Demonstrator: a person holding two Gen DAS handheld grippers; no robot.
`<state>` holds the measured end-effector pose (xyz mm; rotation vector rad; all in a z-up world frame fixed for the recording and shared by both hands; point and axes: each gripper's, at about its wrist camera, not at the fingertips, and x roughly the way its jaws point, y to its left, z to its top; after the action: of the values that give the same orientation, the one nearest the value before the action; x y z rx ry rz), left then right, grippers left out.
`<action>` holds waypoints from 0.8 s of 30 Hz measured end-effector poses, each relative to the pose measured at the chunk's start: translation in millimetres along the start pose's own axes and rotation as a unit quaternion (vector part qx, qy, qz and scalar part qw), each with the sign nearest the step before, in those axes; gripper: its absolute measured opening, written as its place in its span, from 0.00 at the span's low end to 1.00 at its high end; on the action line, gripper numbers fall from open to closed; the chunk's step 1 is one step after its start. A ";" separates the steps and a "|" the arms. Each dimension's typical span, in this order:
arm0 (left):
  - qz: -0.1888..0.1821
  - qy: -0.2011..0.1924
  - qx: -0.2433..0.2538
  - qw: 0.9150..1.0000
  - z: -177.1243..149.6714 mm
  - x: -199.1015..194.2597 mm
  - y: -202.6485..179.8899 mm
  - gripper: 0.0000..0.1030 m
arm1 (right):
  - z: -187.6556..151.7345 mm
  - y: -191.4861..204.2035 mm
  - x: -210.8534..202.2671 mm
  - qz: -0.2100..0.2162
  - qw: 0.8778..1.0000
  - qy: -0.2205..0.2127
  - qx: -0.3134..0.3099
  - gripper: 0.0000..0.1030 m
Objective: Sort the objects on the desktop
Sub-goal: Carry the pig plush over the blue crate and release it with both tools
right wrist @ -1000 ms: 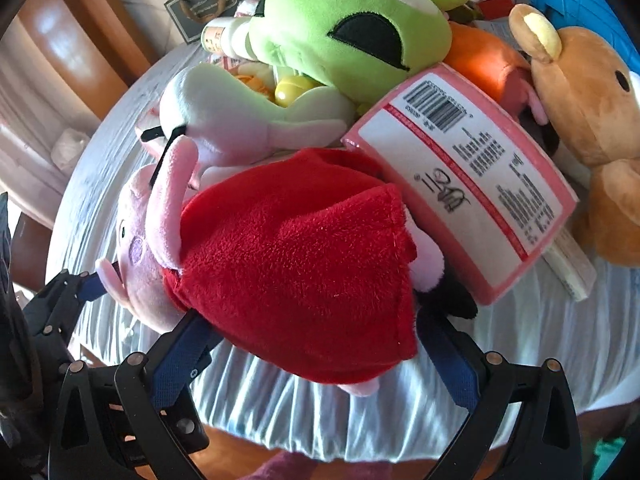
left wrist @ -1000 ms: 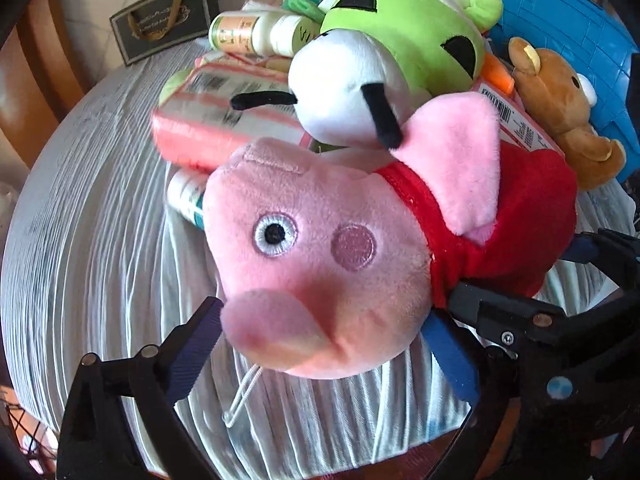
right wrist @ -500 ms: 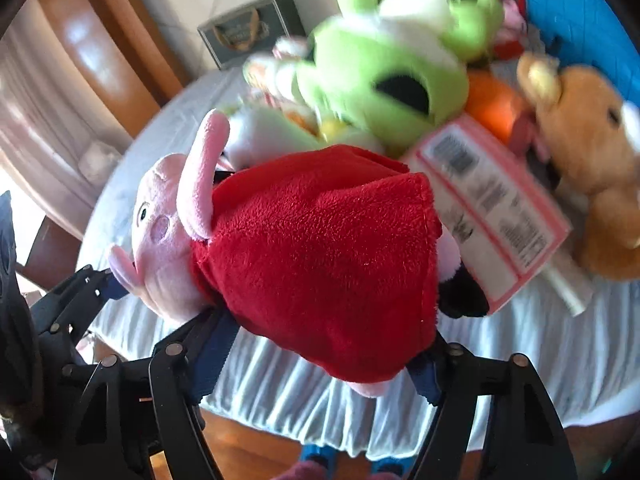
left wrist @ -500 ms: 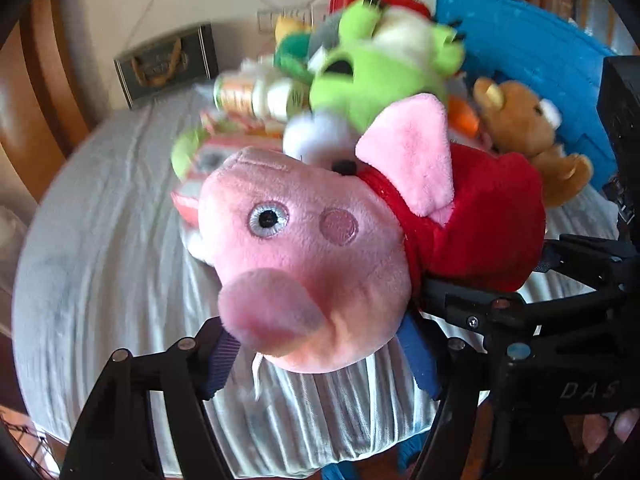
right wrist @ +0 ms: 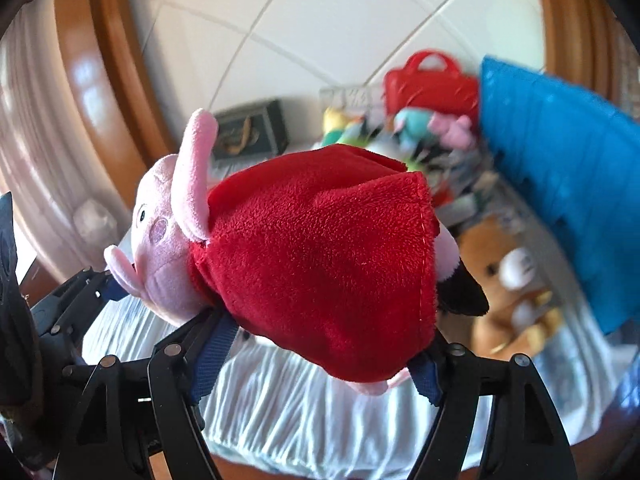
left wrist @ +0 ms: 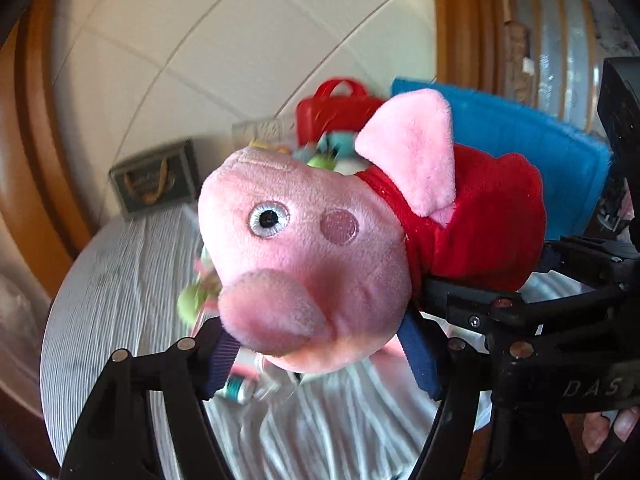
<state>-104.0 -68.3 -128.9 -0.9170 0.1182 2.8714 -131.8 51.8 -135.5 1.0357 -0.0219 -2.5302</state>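
Note:
A pink pig plush (left wrist: 304,240) in a red dress hangs in the air above the table, held by both grippers. My left gripper (left wrist: 320,356) is shut on its head, blue pads pressed into both sides under the snout. My right gripper (right wrist: 320,364) is shut on the red-dressed body (right wrist: 320,260), pads squeezing the lower edge of the dress. In the left wrist view the right gripper's black frame (left wrist: 560,280) shows at the right, under the dress. In the right wrist view the left gripper (right wrist: 72,300) shows at the far left, by the snout.
Below lies a round table with a ribbed white cloth (left wrist: 120,300). A blurred pile of toys and packets sits behind the pig, with a brown bear plush (right wrist: 508,292). A blue basket (right wrist: 560,200), a red case (right wrist: 432,84) and a dark gift bag (left wrist: 156,178) stand at the back.
Both grippers went from open around the pig to shut on it and lifted it off the table. The toy pile has dropped lower and farther in both views.

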 end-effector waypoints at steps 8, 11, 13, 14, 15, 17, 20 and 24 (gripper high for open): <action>-0.044 -0.064 0.040 0.996 72.1 8.2 -66.4 0.70 | 46.9 -65.9 -64.4 -0.056 0.996 -0.066 0.020 0.75; -0.057 -0.079 0.051 0.994 97.8 19.3 -98.8 0.70 | 63.4 -102.9 -77.7 -0.073 0.993 -0.085 0.025 0.75; -0.066 -0.093 0.057 0.992 118.4 28.8 -130.3 0.70 | 76.0 -137.0 -92.9 -0.086 0.991 -0.097 0.026 0.76; -0.071 -0.099 0.058 0.991 127.6 33.2 -143.4 0.70 | 81.6 -151.4 -99.1 -0.092 0.990 -0.103 0.025 0.76; -0.076 -0.107 0.058 0.990 138.4 38.1 -159.3 0.70 | 89.8 -172.2 -107.2 -0.099 0.989 -0.110 0.022 0.76; -0.085 -0.122 0.058 0.987 162.8 48.6 -194.1 0.70 | 105.0 -211.4 -122.8 -0.113 0.986 -0.122 0.017 0.76; -0.101 -0.129 0.055 0.985 201.3 67.0 -254.2 0.71 | 126.7 -270.3 -141.3 -0.130 0.983 -0.126 0.016 0.76; -0.112 -0.130 0.063 0.983 236.1 87.3 -320.0 0.72 | 145.7 -352.2 -160.8 -0.143 0.981 -0.127 0.029 0.77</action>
<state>-263.9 282.9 0.5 -0.4925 0.1569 2.7073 -254.0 415.2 19.7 0.7761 -0.0215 -2.9263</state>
